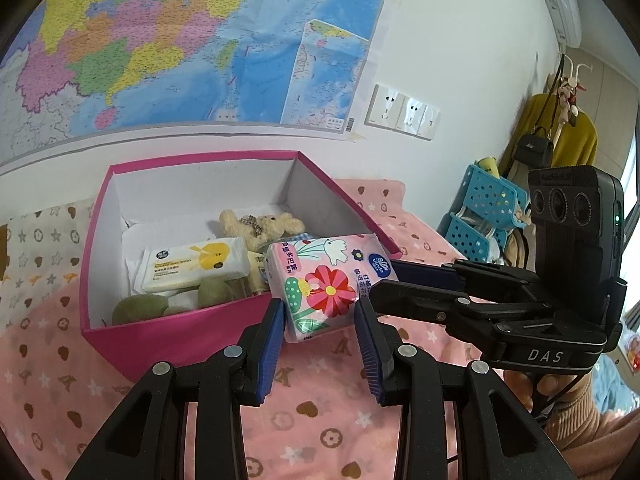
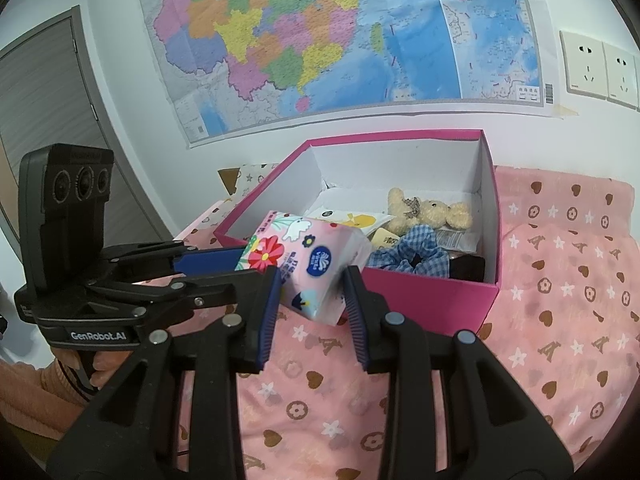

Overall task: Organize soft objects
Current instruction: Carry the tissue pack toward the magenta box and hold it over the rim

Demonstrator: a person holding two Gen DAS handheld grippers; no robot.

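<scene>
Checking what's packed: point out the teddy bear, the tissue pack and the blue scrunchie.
teddy bear [image 2: 430,213], right wrist view, its body.
tissue pack [image 1: 320,284], left wrist view, red flower print.
blue scrunchie [image 2: 416,254], right wrist view, gingham ruffle.

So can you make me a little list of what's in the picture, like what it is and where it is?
box: pink box, open, white inside, on the bedspread
tissue pack: flowery pack, tilted on the box's front edge
left gripper: pads at the pack's near end
right gripper: pads on either side of the same pack
teddy bear: lying inside the box, toward the back
wipes pack: white and yellow, inside the box
scrunchie: blue checked, inside the box
wall: big colourful map, sockets
</scene>
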